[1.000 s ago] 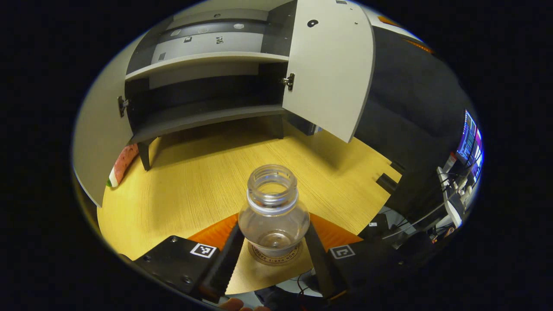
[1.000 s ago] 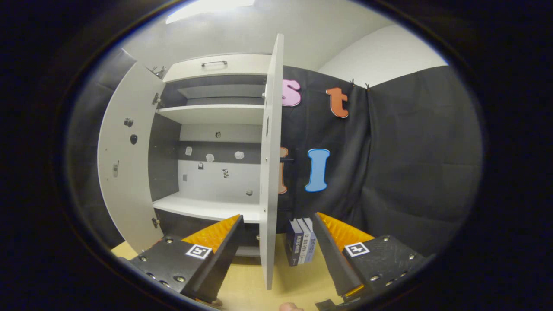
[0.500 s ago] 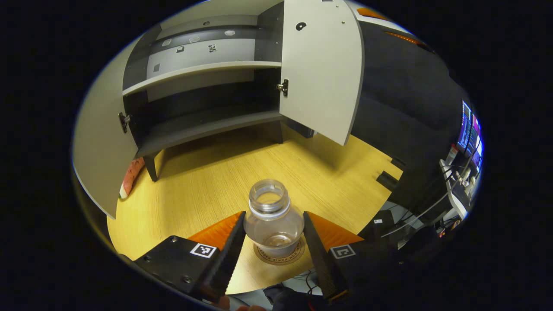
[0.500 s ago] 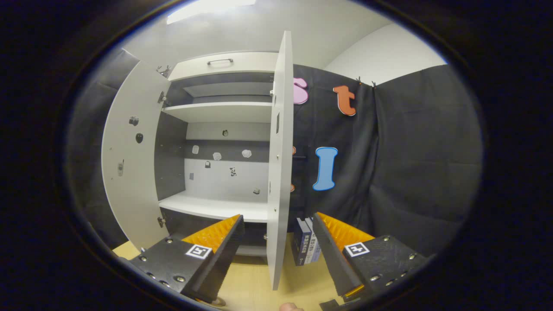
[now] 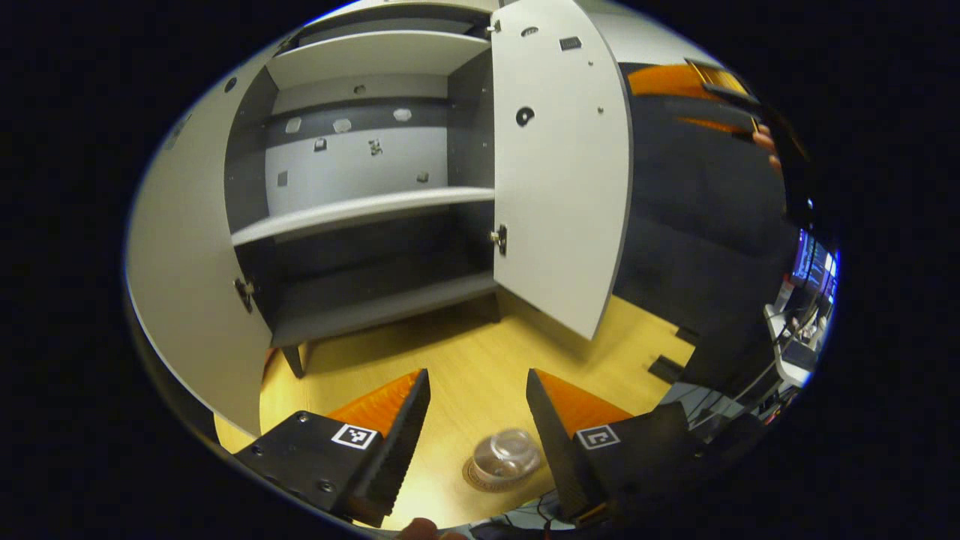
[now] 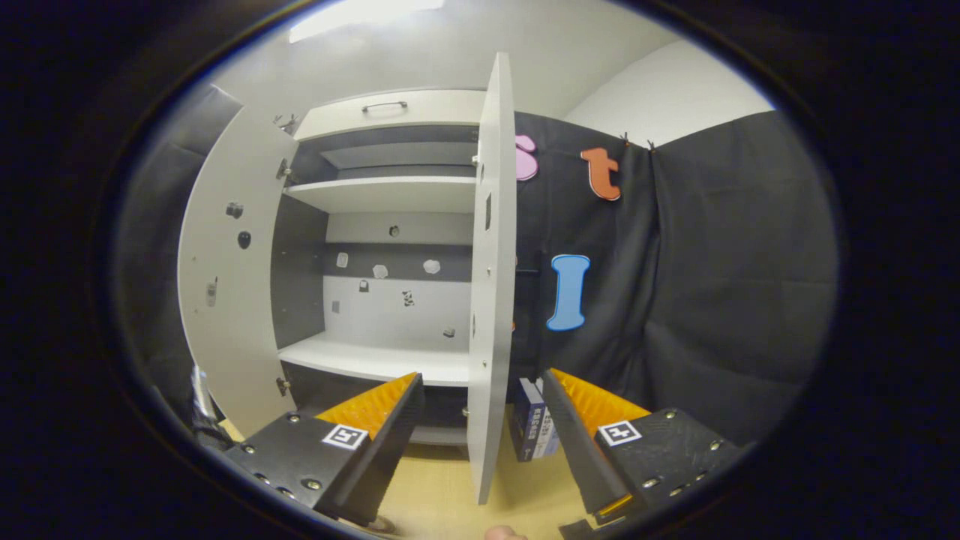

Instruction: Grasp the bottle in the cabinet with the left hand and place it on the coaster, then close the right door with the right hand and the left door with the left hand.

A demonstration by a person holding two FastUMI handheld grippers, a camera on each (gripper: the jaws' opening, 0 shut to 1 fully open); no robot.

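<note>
The clear, capless bottle (image 5: 506, 456) stands upright on the round coaster (image 5: 480, 478) on the wooden table, low in the left gripper view. My left gripper (image 5: 476, 384) is open, raised above and behind the bottle, touching nothing. The cabinet (image 5: 360, 210) has both doors swung out: the left door (image 5: 187, 277) and the right door (image 5: 566, 172). In the right gripper view the right door (image 6: 491, 300) stands edge-on straight ahead, its edge between the open fingers of my right gripper (image 6: 480, 384) but farther off. The left door (image 6: 225, 285) shows there too.
The cabinet shelves (image 6: 375, 360) are bare. A few books (image 6: 534, 420) stand upright just behind the right door. The other gripper and a hand (image 5: 765, 139) show at the upper right of the left gripper view. A desk with monitors (image 5: 814, 262) lies beyond the table's right edge.
My left gripper has come away from the bottle, rising and tilting up toward the cabinet; the bottle stays on the coaster. The right gripper has shifted only slightly in front of the right door.
</note>
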